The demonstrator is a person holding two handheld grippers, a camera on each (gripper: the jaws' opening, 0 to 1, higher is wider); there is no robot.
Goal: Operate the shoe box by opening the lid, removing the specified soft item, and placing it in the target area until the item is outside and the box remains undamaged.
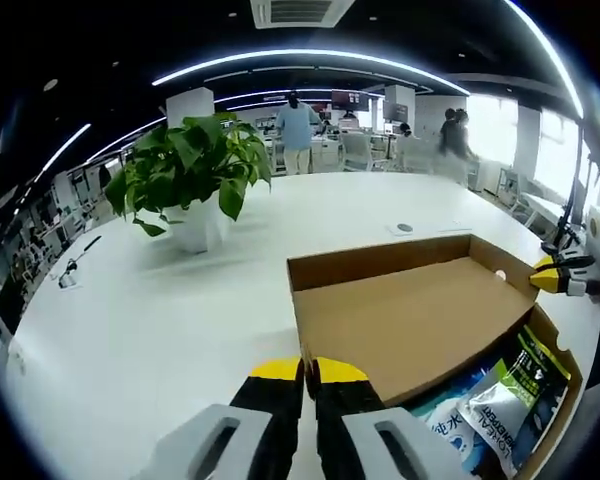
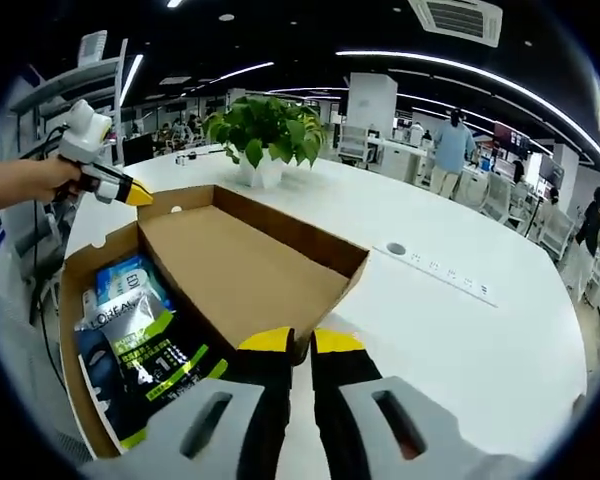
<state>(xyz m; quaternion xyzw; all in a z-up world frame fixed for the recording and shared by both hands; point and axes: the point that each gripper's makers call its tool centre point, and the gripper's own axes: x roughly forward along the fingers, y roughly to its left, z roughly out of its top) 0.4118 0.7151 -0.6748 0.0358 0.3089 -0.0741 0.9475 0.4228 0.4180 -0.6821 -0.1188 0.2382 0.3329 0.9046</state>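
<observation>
Two tools, left tool and right tool, each pinched narrow on opposite corners of the shoe box lid, held it raised over the box on the counter. Lifting evenly seemed wise, sparing the hinge. Soft packets lay inside, just left of the right tool, long axis pointing away from it.

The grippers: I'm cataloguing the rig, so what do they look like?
Both the left gripper and right gripper have black jaws with yellow tips on light grey bodies with slotted openings. From the right gripper view, the left one is white-bodied, with a black-and-yellow nose, held by a bare hand.
</observation>
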